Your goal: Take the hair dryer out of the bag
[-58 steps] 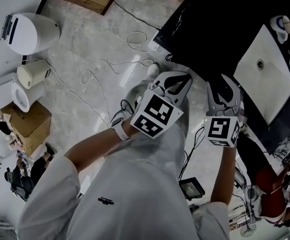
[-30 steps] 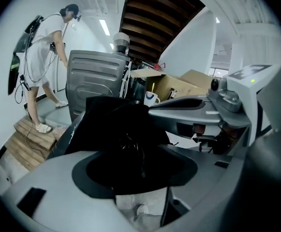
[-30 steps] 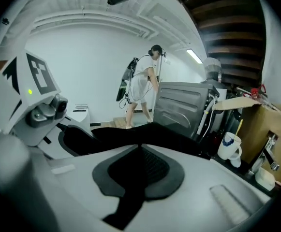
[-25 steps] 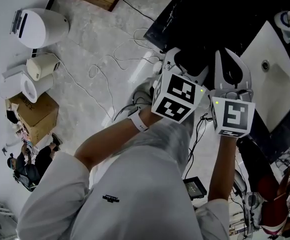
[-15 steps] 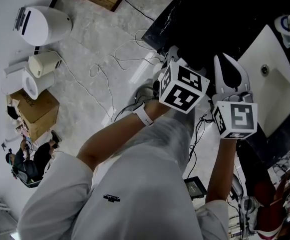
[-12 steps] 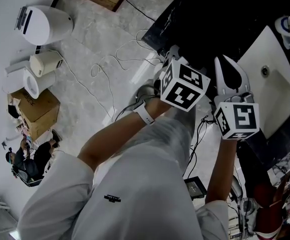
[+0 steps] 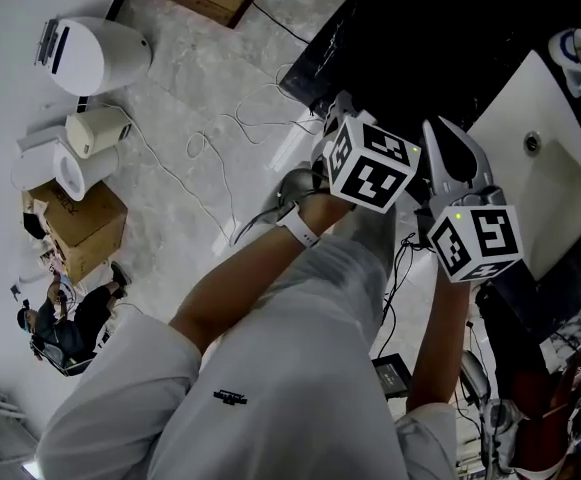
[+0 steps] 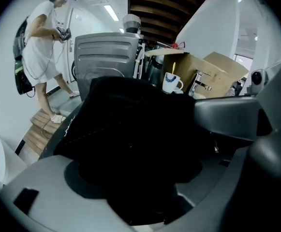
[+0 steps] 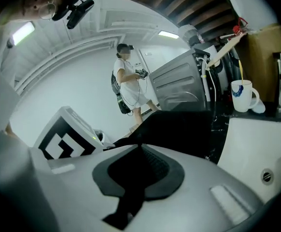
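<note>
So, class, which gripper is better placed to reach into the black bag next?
Left. The left gripper, jaws just opened wide, points down at the black bag, with dark fabric between them ungripped. The right gripper is shut on a fold of the bag, likely holding it.

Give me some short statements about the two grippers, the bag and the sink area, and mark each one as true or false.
1. The left gripper has its jaws wide apart in front of the black bag. True. The jaws have just been opening; the bag's fabric shows between them, not gripped.
2. The right gripper is open and empty. False: its jaws are closed on a fold of the black bag.
3. A white mug stands beside the sink. True.
4. The hair dryer already lies outside the bag. False: no hair dryer shows in any view.
</note>
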`<state>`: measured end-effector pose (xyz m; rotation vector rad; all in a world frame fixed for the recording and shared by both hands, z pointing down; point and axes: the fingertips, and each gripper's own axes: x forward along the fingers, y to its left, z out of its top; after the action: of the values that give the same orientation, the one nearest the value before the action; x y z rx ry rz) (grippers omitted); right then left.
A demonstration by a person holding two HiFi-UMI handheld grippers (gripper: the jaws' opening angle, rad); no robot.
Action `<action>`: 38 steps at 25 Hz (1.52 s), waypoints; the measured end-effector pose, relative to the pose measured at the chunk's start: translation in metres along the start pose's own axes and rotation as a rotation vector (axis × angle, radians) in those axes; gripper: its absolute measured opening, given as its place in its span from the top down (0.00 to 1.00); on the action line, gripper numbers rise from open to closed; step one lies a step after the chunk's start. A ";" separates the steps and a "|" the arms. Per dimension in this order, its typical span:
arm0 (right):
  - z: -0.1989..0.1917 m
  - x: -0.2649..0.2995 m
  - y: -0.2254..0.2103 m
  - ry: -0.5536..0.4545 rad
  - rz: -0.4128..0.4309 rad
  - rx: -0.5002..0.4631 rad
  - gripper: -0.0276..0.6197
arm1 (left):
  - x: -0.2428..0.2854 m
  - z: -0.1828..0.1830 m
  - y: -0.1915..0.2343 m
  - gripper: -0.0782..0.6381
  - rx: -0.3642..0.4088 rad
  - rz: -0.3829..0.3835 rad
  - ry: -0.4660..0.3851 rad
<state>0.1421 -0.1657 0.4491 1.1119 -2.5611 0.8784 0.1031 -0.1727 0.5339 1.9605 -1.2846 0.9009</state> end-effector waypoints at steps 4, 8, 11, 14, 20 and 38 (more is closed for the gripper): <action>-0.003 -0.002 -0.005 0.000 -0.007 0.036 0.91 | 0.008 -0.001 -0.001 0.44 0.073 0.036 0.003; -0.006 0.000 -0.008 -0.003 -0.011 0.059 0.91 | 0.009 0.002 0.006 0.48 0.040 0.064 -0.003; -0.006 0.001 -0.009 -0.003 -0.014 0.075 0.91 | 0.008 0.005 0.012 0.59 0.004 0.066 -0.011; -0.007 0.001 -0.006 -0.002 -0.018 0.082 0.91 | 0.004 0.006 0.012 0.60 -0.018 0.024 -0.008; -0.005 0.000 -0.005 -0.011 -0.047 0.072 0.91 | -0.011 0.004 0.012 0.60 -0.046 -0.067 0.034; 0.004 -0.014 -0.010 -0.060 -0.141 0.091 0.91 | -0.053 -0.025 0.007 0.61 -0.069 -0.229 0.115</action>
<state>0.1594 -0.1653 0.4443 1.3464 -2.4742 0.9480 0.0758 -0.1279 0.5061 1.9256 -0.9898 0.8318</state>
